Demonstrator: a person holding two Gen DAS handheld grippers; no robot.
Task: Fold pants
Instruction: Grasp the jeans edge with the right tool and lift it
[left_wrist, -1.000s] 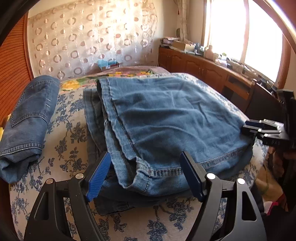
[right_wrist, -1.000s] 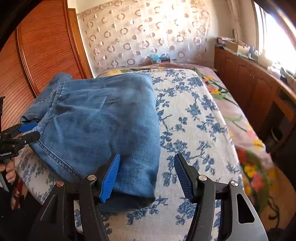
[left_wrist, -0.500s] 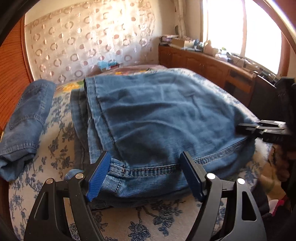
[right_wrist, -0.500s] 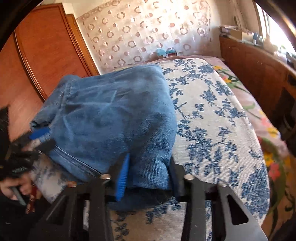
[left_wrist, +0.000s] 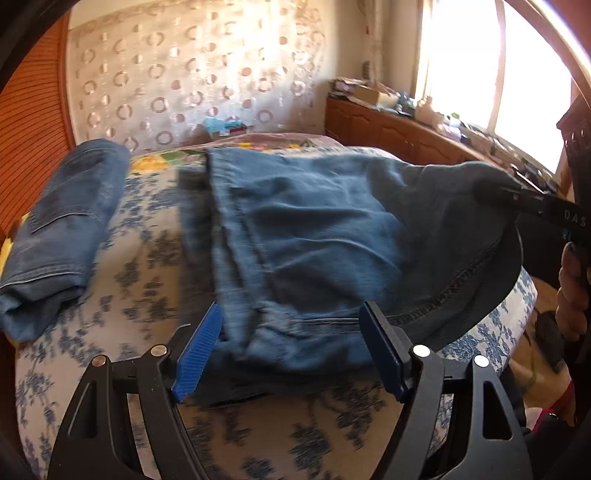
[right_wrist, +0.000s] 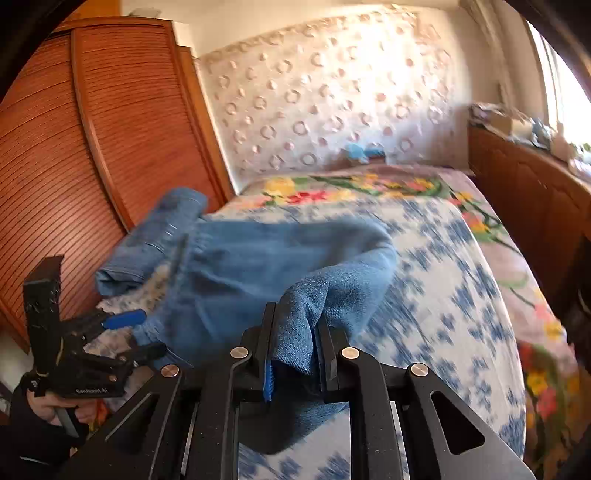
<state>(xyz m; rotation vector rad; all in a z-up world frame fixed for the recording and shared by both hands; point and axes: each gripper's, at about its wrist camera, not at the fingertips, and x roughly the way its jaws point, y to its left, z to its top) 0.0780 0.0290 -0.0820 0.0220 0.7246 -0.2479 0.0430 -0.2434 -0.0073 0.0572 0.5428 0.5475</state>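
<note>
Having just been closing, the right gripper (right_wrist: 293, 339) clenches a corner of the jeans (left_wrist: 332, 236) on the bed (right_wrist: 461, 295). Beside the jeans' near hem, the left gripper (left_wrist: 291, 347) gapes, grasping nothing.

R gripper (right_wrist: 293, 345) jaws just closed on jeans (right_wrist: 258, 266).

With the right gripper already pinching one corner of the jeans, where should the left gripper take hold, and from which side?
The hemmed near corner of the jeans, lying between the open jaws of the left gripper. Come in low from the near bed edge: the stitched hem faces that way, mirroring the corner the right gripper has just closed on and raised.
</note>
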